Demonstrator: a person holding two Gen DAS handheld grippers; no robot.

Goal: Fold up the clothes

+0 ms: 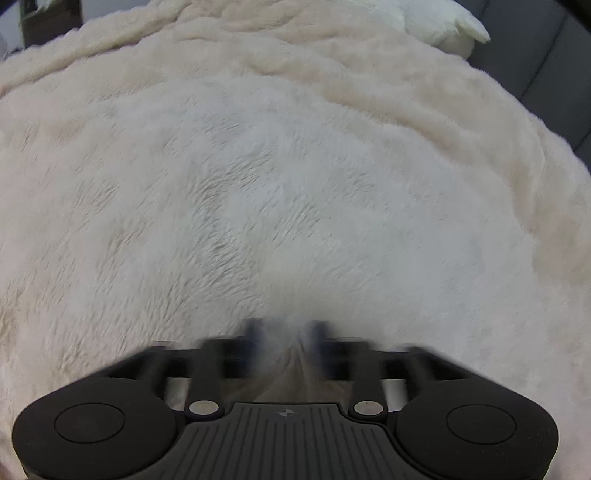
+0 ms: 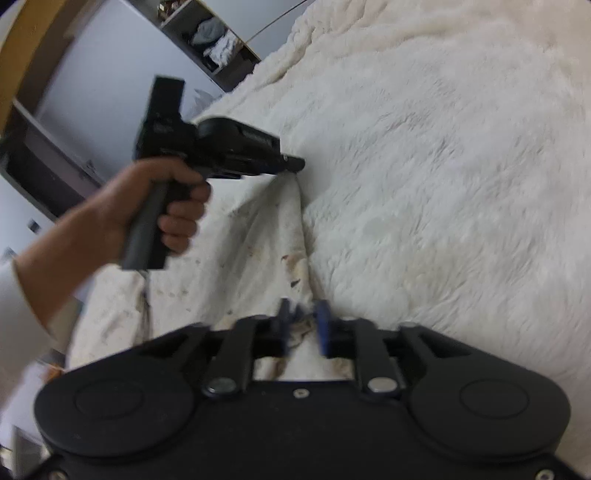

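A white fluffy fleece garment [image 1: 280, 184] fills the left wrist view and the right part of the right wrist view [image 2: 424, 166]. Its smooth cream underside with brown specks [image 2: 240, 240] is turned up along a folded edge. My left gripper [image 1: 285, 332] is blurred, with its jaws apart and a ridge of the fabric between them. From the right wrist view, a hand [image 2: 155, 199] holds that left gripper [image 2: 295, 164] with its tip at the top of the fold. My right gripper [image 2: 303, 321] has its blue pads apart, with the speckled edge lying between them.
A white plush item [image 1: 443, 22] lies at the far edge, beside a dark grey surface [image 1: 535, 66]. An open shelf with folded clothes [image 2: 218, 40] stands behind on the left. A light sleeve [image 2: 14, 295] shows at the left border.
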